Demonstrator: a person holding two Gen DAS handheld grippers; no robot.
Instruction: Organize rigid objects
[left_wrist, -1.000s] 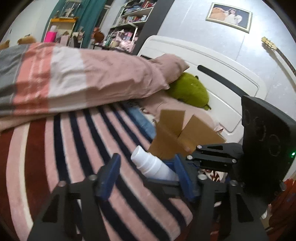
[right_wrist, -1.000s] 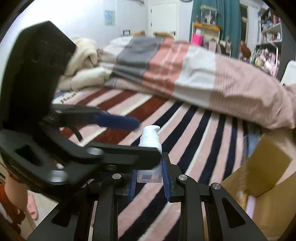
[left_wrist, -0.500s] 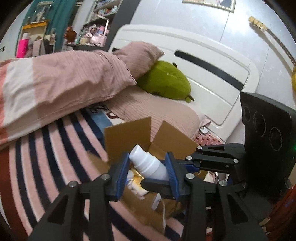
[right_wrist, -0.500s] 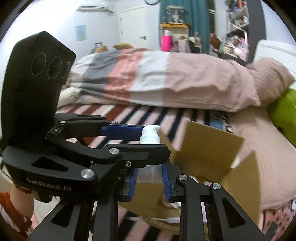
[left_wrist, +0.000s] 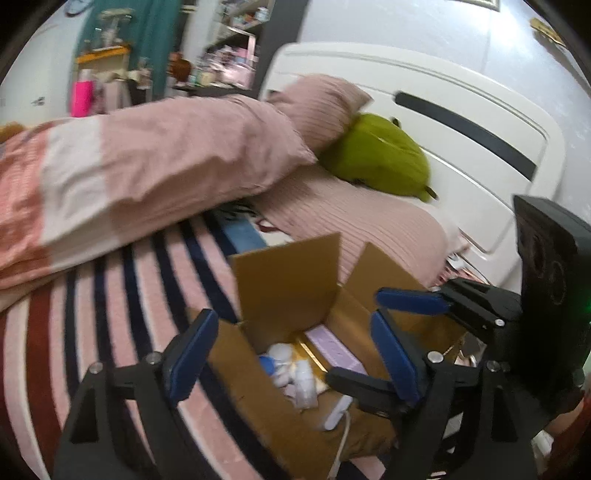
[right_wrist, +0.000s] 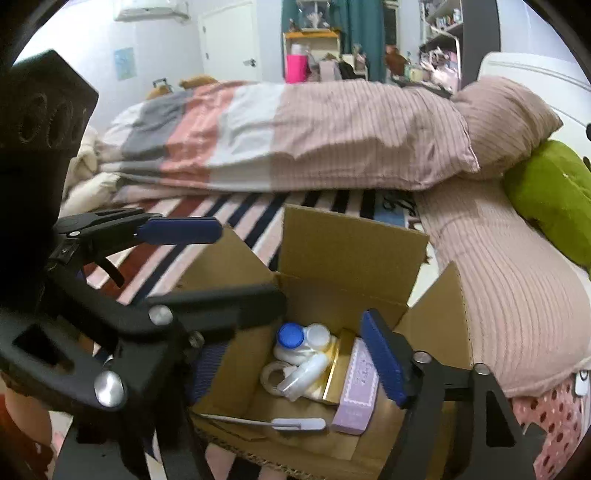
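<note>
Both claws hang over an open cardboard box that sits on the bed. The left claw has its blue pads spread wide apart, with nothing between them. The right claw is also spread apart and empty; its right pad is above the box interior.

Inside the box, a white pump bottle lies on its side, touching a white container with a blue cap. Just beside them sit a roll of tape, a gold box and a lilac box. A white stick-shaped tool lies along the near wall.

Beyond the box lie the striped bedsheet, a folded duvet, a pink pillow and a green plush toy against the white headboard.
</note>
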